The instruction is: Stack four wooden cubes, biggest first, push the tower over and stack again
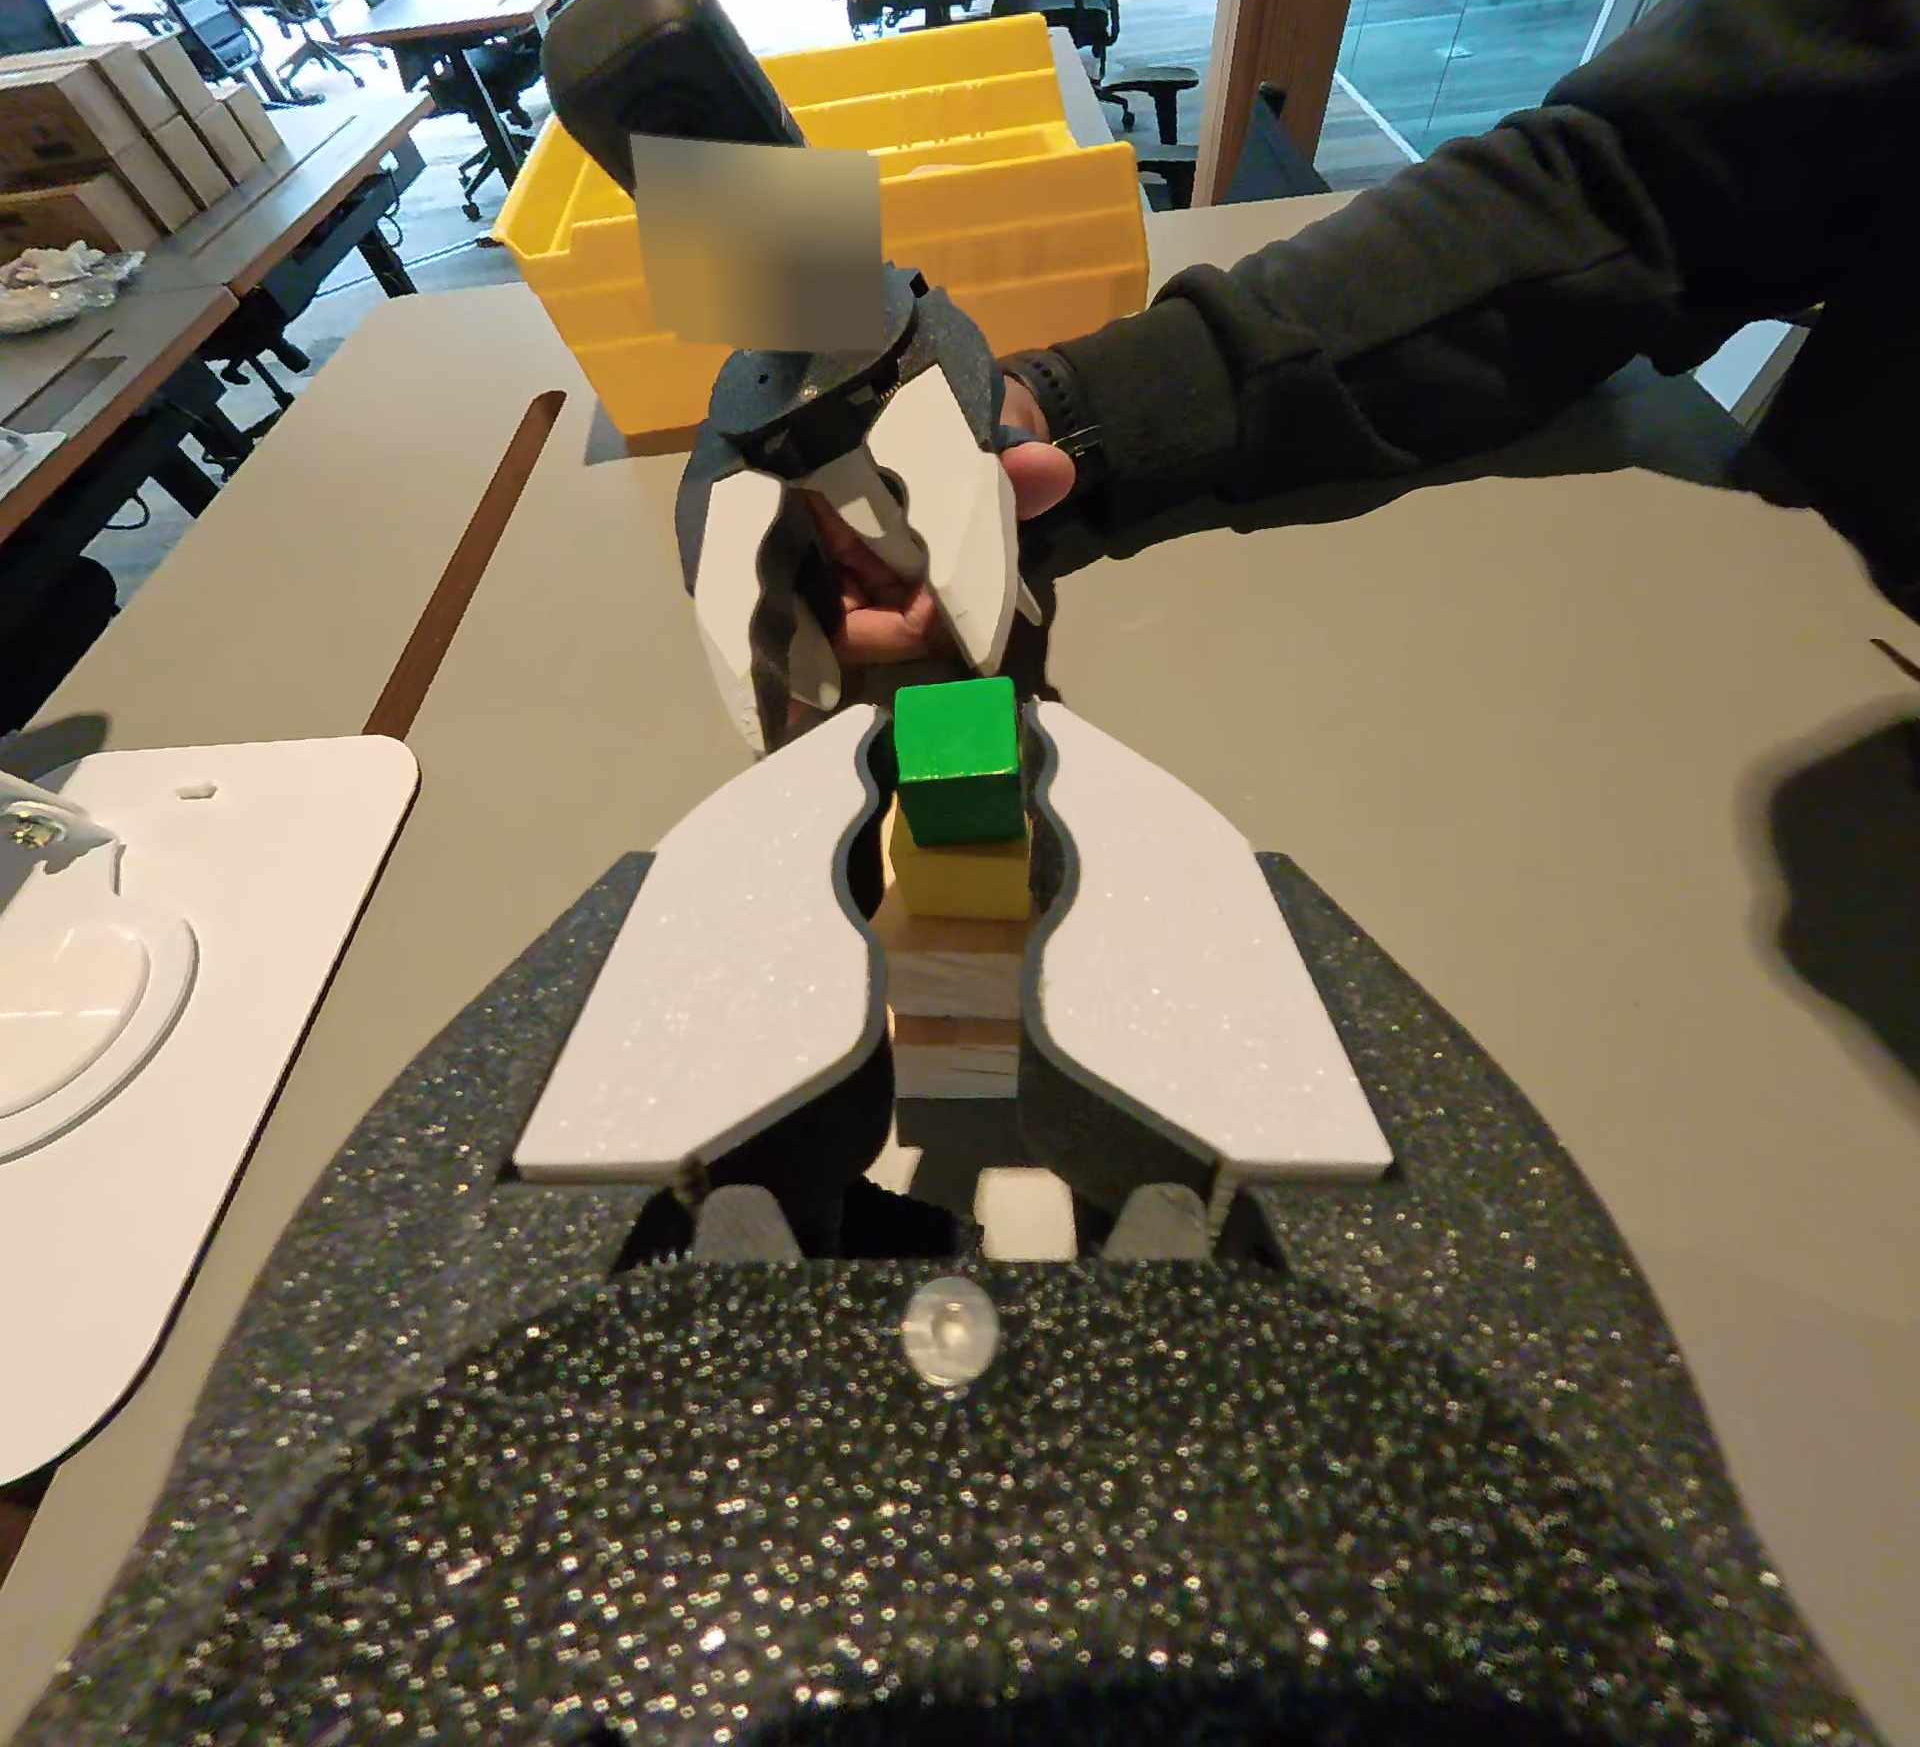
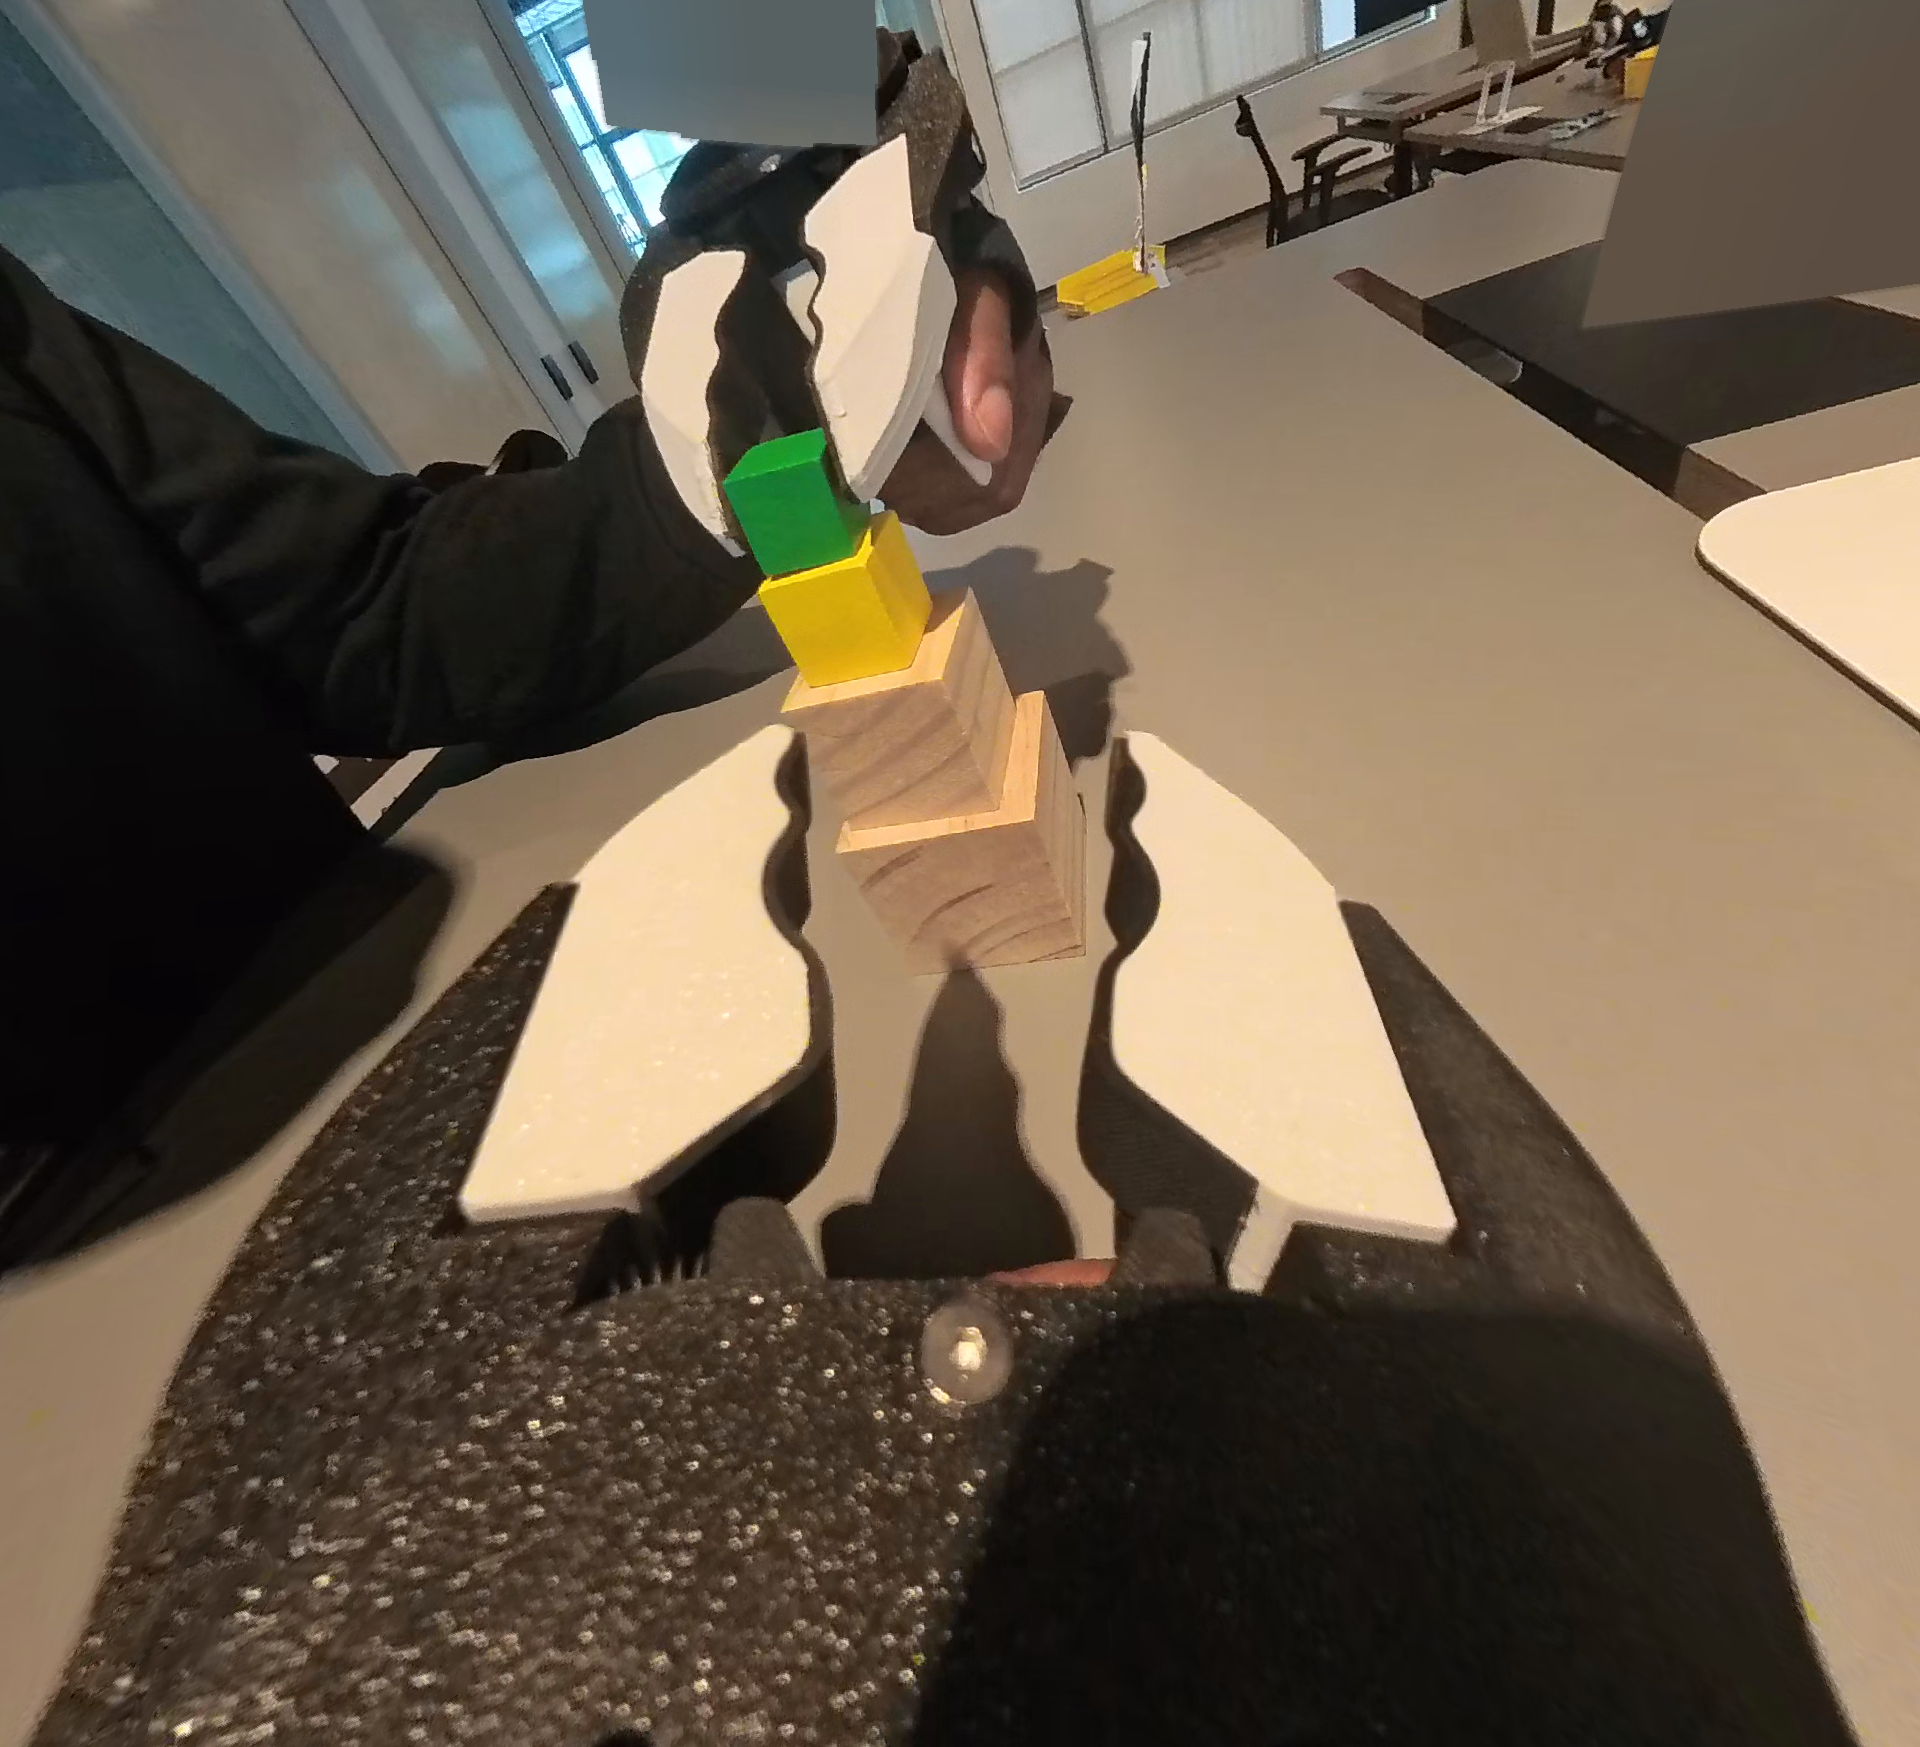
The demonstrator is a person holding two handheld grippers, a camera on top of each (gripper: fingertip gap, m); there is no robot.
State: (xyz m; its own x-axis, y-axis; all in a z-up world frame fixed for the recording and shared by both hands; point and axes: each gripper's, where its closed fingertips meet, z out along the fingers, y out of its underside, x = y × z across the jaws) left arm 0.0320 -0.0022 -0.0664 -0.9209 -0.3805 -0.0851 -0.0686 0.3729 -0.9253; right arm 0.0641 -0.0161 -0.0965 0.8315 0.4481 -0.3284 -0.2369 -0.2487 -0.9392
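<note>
- Left wrist view: left claw [image 1: 958, 752] sits around the green cube [image 1: 956, 762], fingertips on both sides of it at top-of-tower height. Looks closed on the cube, pads touching or nearly so.
- Green cube sits on the yellow cube [image 1: 964, 878], slightly rotated against it. Under that, the two plain wooden cubes: the smaller wooden cube [image 1: 951, 980], then the big wooden cube [image 1: 954, 1063] at the bottom, mostly hidden between the claw fingers.
- Right claw [image 1: 883, 669] is just behind the tower, tilted down toward the green cube, jaws apart, nothing in it. A hand [image 1: 904, 617] in a dark sleeve holds it.
- Tower stands on the grey table [image 1: 1351, 762]. Yellow bin [image 1: 987, 243] at the far edge, white board [image 1: 208, 918] to the left.
- Right wrist view: right claw [image 2: 951, 752] is open and empty, low near the table [image 2: 1351, 658], fingertips either side of the tower's base without touching it.
- All four cubes are stacked: big wooden cube [image 2: 961, 876] on the table, smaller wooden cube [image 2: 904, 731] on it, offset and twisted, then yellow cube [image 2: 844, 611], then green cube [image 2: 792, 508] on top.
- Left claw [image 2: 790, 492] comes from above with its tips on both sides of the green cube, gripping it. Green cube's base rests on the yellow one.
- White board [image 2: 1839, 575] at the right edge.
</note>
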